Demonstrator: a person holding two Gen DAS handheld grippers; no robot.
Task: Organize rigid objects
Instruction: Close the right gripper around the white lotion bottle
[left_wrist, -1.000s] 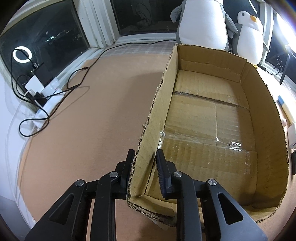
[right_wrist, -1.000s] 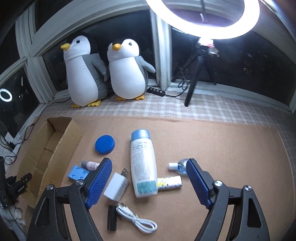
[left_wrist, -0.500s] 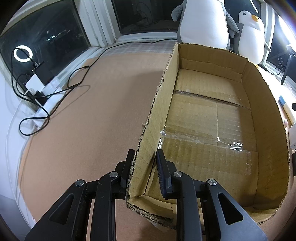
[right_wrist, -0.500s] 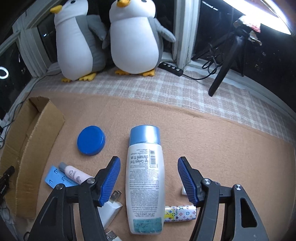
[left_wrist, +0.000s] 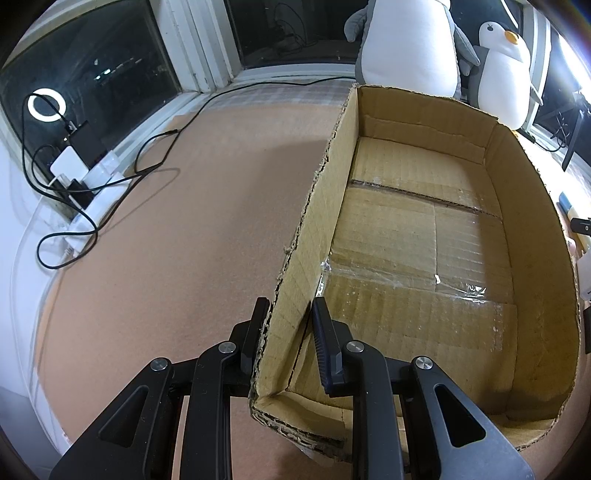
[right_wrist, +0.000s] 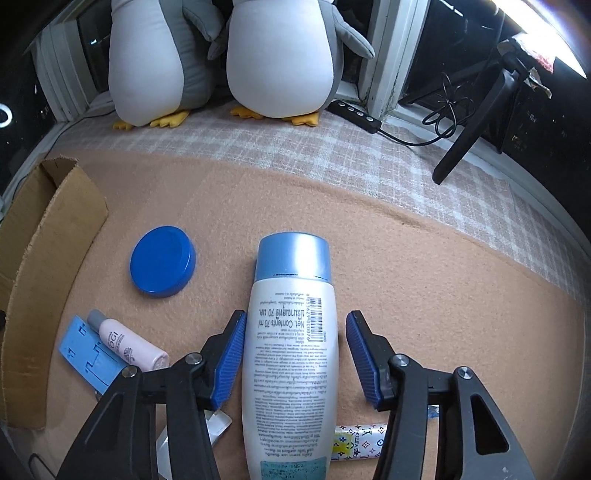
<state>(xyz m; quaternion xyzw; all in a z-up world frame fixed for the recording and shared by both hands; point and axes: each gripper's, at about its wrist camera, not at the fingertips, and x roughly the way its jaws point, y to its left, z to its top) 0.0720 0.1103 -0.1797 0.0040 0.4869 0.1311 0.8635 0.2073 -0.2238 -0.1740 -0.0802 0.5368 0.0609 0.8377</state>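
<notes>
Cardboard, brown and corrugated, forms the open-topped box (left_wrist: 424, 236) standing empty on the tan felt-covered bench (left_wrist: 166, 240). Left tool (left_wrist: 288, 325): clenched on the box's near-left wall, one black finger outside, one inside. Just right of the box lie a flat light-blue plastic piece (right_wrist: 88, 354) with a small pink tube (right_wrist: 127, 341) resting on it, and a round dark-blue lid (right_wrist: 162, 260) beyond them. Further right of the box, the tall white bottle with a light-blue cap (right_wrist: 291, 332) lies flat, cap pointing away. Right tool (right_wrist: 293, 350): released, its blue-padded fingers straddling the bottle's body with a gap on each side.
</notes>
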